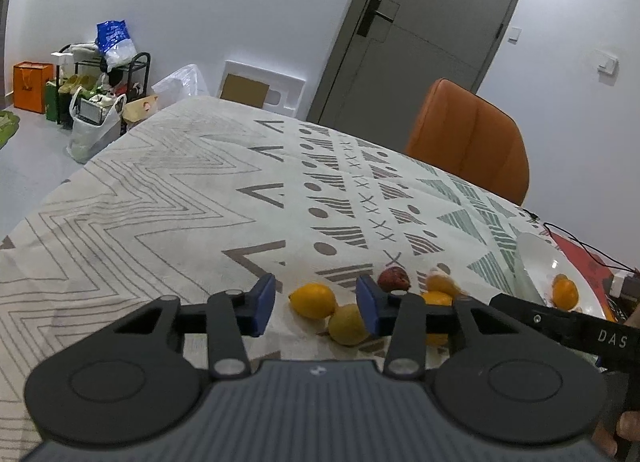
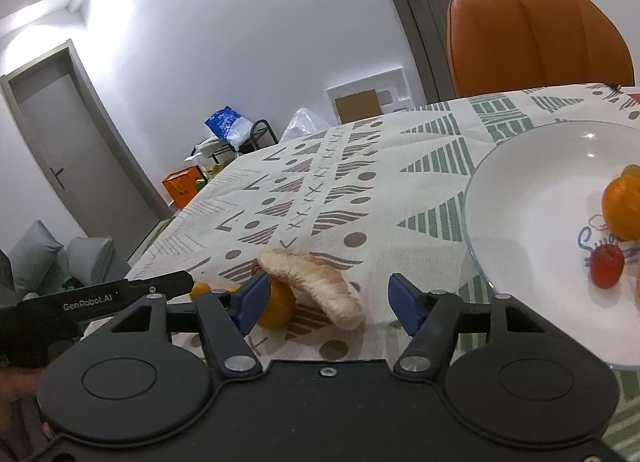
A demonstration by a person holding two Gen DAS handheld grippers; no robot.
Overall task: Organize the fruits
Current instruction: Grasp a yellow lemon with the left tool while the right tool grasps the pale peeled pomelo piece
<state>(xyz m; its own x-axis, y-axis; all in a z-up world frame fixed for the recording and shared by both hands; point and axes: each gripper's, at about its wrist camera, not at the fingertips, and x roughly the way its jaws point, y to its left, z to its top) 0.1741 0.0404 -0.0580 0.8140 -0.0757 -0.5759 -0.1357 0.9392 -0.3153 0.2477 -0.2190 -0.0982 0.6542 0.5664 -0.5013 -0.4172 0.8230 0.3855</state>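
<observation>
In the left wrist view, my left gripper [image 1: 316, 304] is open just above the patterned tablecloth [image 1: 168, 197]. A yellow lemon [image 1: 314, 300] lies between its blue pads, touching neither. A second lemon [image 1: 347, 324] lies by the right pad. A dark red fruit [image 1: 394, 278] and oranges [image 1: 439, 286] lie beyond. In the right wrist view, my right gripper [image 2: 328, 302] is open around a pale peeled citrus segment [image 2: 316, 282]. An orange [image 2: 277, 306] sits against its left pad. The white plate [image 2: 520, 197] at right holds an orange [image 2: 622, 207] and a small red fruit [image 2: 607, 266].
An orange chair [image 1: 468, 141] stands at the table's far side, with a grey door [image 1: 416, 33] behind it. Bags and a rack [image 1: 100, 89] crowd the floor at far left. A black cable [image 1: 580, 246] runs past the plate [image 1: 536, 258]. Each gripper's body shows in the other's view.
</observation>
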